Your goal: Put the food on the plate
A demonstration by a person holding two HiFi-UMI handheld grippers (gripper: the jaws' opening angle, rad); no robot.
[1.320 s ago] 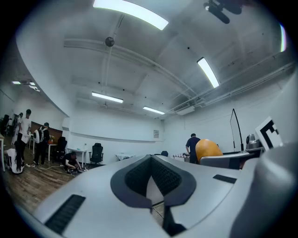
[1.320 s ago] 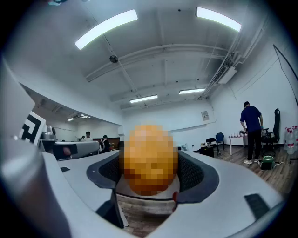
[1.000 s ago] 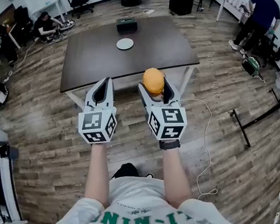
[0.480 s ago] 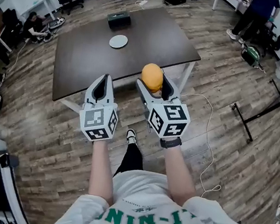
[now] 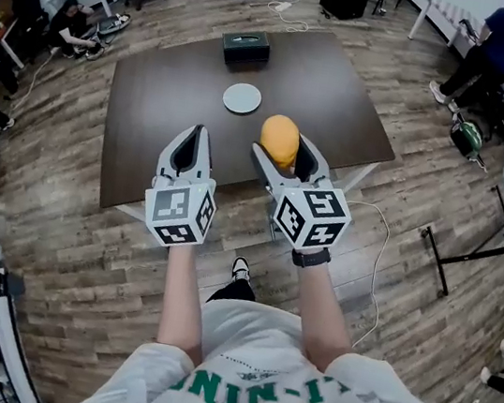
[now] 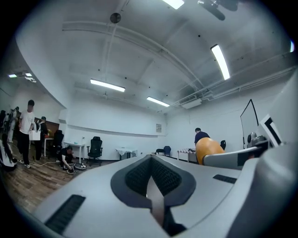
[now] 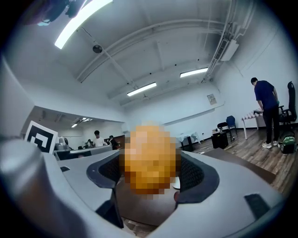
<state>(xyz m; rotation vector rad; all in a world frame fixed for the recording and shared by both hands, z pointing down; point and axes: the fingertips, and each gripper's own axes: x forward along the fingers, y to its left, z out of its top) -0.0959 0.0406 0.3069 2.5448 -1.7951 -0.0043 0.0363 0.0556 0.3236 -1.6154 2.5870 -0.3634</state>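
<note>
An orange rounded piece of food [image 5: 280, 138] sits between the jaws of my right gripper [image 5: 281, 149], which is shut on it and held above the near edge of the dark table [image 5: 149, 132]. In the right gripper view the food [image 7: 150, 158] fills the gap between the two pads. A small white plate [image 5: 242, 98] lies on the table beyond the grippers, apart from both. My left gripper [image 5: 194, 135] hovers beside the right one, shut with nothing in it; in its own view the jaws [image 6: 151, 186] meet and the food [image 6: 208, 148] shows at the right.
A black box [image 5: 245, 49] stands on the table behind the plate. A white cable [image 5: 377, 263] trails on the wooden floor at the right. One person stands at the back right [image 5: 492, 49], another sits at the back left [image 5: 67, 20] near office chairs.
The table and plate have come nearer and now lie right under and ahead of the grippers. Both grippers keep the same pose, and the food stays in the right one.
</note>
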